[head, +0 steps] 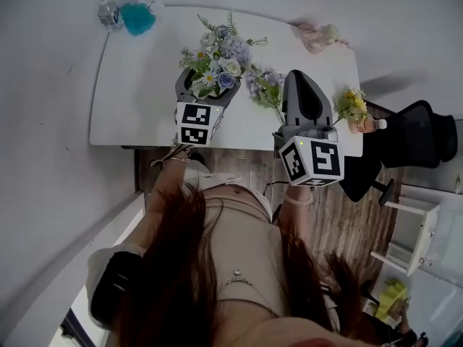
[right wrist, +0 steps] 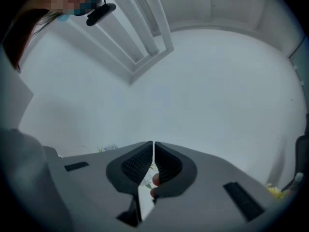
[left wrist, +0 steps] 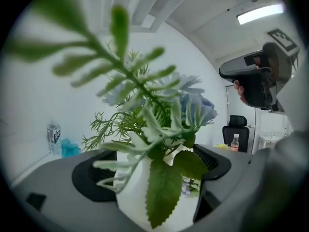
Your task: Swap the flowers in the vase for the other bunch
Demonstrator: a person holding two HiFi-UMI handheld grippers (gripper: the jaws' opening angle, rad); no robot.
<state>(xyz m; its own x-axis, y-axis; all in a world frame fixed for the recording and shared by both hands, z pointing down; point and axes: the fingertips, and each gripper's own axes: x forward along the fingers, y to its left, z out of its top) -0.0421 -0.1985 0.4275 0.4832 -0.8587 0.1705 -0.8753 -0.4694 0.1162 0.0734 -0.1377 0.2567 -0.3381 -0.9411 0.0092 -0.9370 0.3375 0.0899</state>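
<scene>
A white vase (left wrist: 131, 199) holding blue, white and purple flowers (head: 219, 55) stands on the white table (head: 137, 107). My left gripper (head: 206, 92) is open, with the vase between its wide jaws; in the left gripper view a gap shows beside the right pad. A loose purple bunch (head: 265, 85) lies just right of the vase. Beside that bunch my right gripper (head: 297, 76) is shut, with nothing between its pads (right wrist: 145, 161). It also shows as the right gripper (left wrist: 256, 76) high in the left gripper view.
A small yellow bunch (head: 352, 105) and an orange bottle (head: 370, 125) sit at the table's right edge. Pink flowers (head: 318, 36) lie at the far right corner. A water bottle (head: 108, 11) and teal cloth (head: 137, 17) occupy the far left corner. A black chair (head: 416, 139) stands right.
</scene>
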